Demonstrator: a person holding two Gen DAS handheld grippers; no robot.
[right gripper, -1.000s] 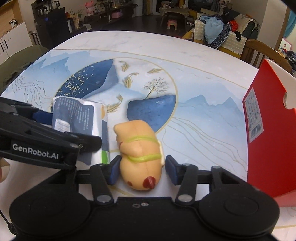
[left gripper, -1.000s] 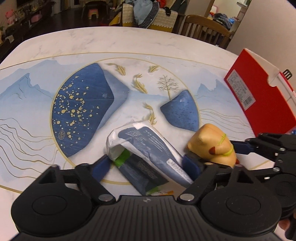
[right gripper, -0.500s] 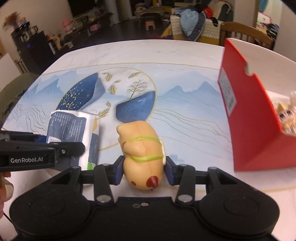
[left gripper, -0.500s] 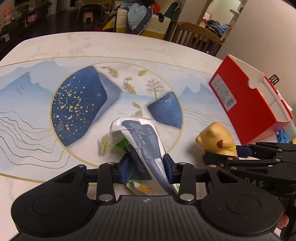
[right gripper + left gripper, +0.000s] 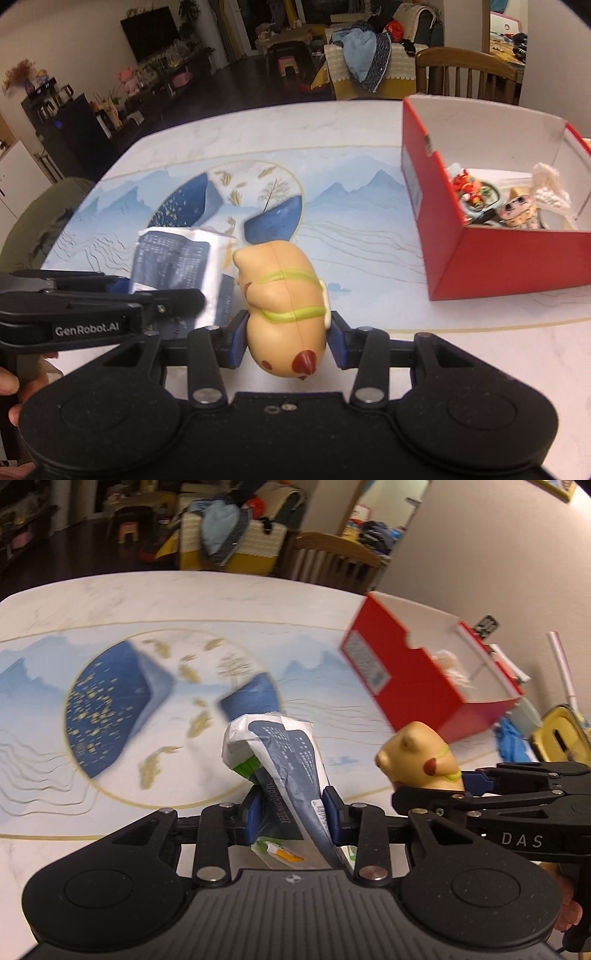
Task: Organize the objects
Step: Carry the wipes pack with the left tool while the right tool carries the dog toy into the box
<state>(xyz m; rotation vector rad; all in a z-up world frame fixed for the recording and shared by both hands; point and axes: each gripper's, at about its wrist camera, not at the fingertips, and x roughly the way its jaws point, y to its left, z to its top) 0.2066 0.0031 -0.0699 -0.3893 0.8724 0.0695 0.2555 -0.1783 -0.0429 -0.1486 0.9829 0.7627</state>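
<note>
Risk of slippage: left tongs [image 5: 291, 810] closing on crumpled white-and-navy plastic packet [image 5: 284, 753], right tongs [image 5: 286, 334] clamped on smooth tan hamster figurine [image 5: 282, 295], both above worktop [image 5: 369, 240], short of red cardboard box [image 5: 517, 258] near right edge.

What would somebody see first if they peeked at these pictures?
Probably the tan toy animal with green straps, squeezed between the right gripper's blue fingers above the table. Just left of it, the left gripper is closing on a crinkly white and navy packet. Off to the right, a bright red box sits open on the table with little toys inside.
</note>
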